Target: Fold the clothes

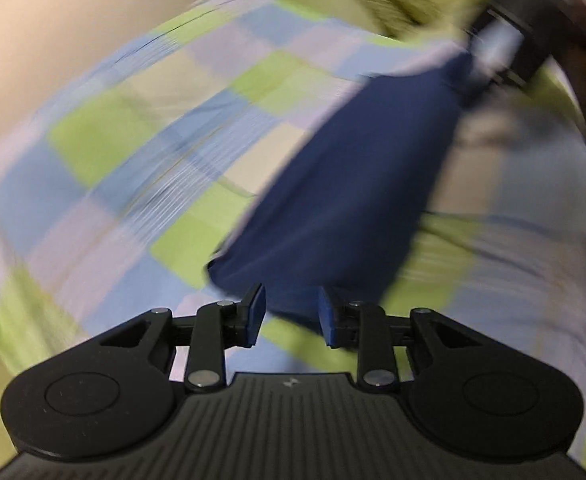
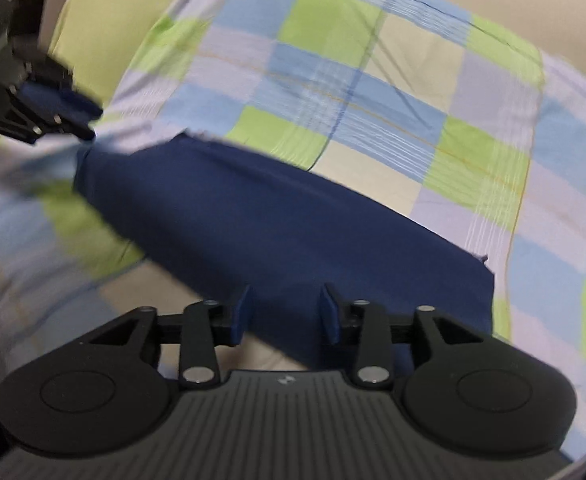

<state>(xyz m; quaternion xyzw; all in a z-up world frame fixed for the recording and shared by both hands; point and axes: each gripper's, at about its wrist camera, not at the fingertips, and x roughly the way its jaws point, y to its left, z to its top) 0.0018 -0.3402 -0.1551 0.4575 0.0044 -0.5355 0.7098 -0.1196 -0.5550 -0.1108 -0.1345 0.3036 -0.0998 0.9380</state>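
Left tongs sit nearest in the left wrist view, jaws apart w/ nothing pinched. Navy cloth lies just beyond the tips, its near corner showing btwn the 2 pads but not pressed; it runs far and right over the checked sheet. Other tongs show as a dark blur at far right. View is smeared.

Right wrist view: right tongs also parted, holding nothing. Cloth lies flat under and beyond the tips, stretching far-left to where the left tongs hover at its far corner; whether they touch it I can't tell. Sheet surrounds it.

Risk: w/ both released, the fold could spring back or skew; a low pass by the tips could drag the edge or snag the sheet.
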